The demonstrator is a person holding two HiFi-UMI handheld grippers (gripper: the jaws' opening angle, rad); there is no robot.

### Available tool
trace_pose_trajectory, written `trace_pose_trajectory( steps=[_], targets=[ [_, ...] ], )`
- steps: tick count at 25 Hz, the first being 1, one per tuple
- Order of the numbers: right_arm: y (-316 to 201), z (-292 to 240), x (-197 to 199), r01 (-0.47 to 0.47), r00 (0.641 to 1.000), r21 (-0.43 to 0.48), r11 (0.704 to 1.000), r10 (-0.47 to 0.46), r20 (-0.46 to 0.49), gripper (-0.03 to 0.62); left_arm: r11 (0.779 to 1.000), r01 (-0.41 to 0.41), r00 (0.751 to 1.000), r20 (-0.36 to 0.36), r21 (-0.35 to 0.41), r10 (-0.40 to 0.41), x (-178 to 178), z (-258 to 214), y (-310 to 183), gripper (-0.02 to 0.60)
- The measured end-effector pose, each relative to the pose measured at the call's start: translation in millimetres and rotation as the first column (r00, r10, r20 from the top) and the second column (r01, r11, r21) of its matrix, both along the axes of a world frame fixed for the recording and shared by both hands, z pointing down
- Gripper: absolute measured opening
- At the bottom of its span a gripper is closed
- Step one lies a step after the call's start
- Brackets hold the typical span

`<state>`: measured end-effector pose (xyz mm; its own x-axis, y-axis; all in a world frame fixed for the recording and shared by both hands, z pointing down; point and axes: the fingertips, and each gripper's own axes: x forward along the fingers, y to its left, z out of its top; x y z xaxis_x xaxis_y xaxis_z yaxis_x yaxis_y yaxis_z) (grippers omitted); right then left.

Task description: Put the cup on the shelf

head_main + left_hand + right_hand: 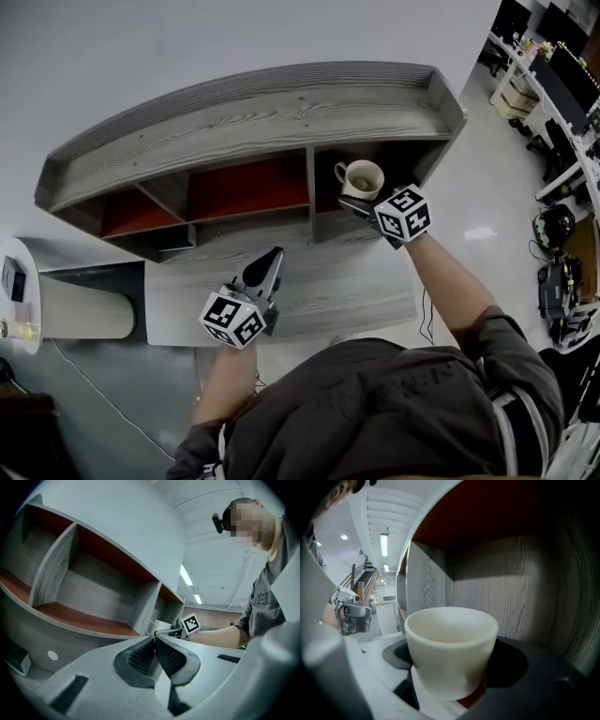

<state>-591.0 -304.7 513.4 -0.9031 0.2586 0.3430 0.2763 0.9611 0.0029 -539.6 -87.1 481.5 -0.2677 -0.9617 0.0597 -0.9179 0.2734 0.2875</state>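
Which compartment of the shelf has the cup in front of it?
The rightmost compartment: the right gripper holds the cup at its opening, while the compartments to its left have no cup near.

Cream cup point(361, 178) — grey-grained, red-backed shelf point(253, 122)

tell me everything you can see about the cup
The cup is a plain cream mug, ceramic by its look, with a loop handle that shows in the head view. It is upright, mouth up. The right gripper clamps it between its jaws at the mouth of the shelf's rightmost compartment. Whether its base touches the compartment floor is unclear.
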Motion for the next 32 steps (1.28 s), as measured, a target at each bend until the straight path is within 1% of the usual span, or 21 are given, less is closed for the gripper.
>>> trace_pose_trajectory(
  steps=[9,17,21,24,26,32],
  targets=[
    [-23.2,29.4,-25.9,-0.065,0.997,0.039,0.997,0.066,-0.033,0.428,1.0,0.008,1.0,-0.017,-0.004,-0.009,-12.6,8.1,1.2,0.005],
    [-23.4,33.8,-37.0,-0.046,0.999,0.045,0.998,0.046,-0.01,0.43,1.0,-0.002,0.999,-0.034,-0.005,0.001,-19.6,13.3,-10.7,0.006],
    [-24.2,34.1,-36.9,-0.045,0.999,0.049,0.998,0.046,-0.019,0.433,1.0,-0.021,0.999,-0.032,0.0,0.021,-16.5,10.4,-21.5,0.006],
    [-28.9,29.1,-35.4,-0.064,0.998,0.042,0.997,0.064,-0.009,0.476,0.999,-0.038,0.999,-0.025,0.006,0.038,-13.7,7.0,-29.2,0.006],
    [-32.0,21.8,-32.2,-0.074,0.997,0.041,0.996,0.074,0.004,0.493,0.999,-0.05,0.999,-0.02,0.008,0.051,-11.9,4.9,-33.8,0.006],
    [-31.5,-5.2,-4.7,-0.097,0.994,0.046,0.994,0.095,0.05,0.497,0.995,-0.098,0.995,-0.003,0.028,0.099,-1.3,-7.5,-49.6,0.006]
  ],
)
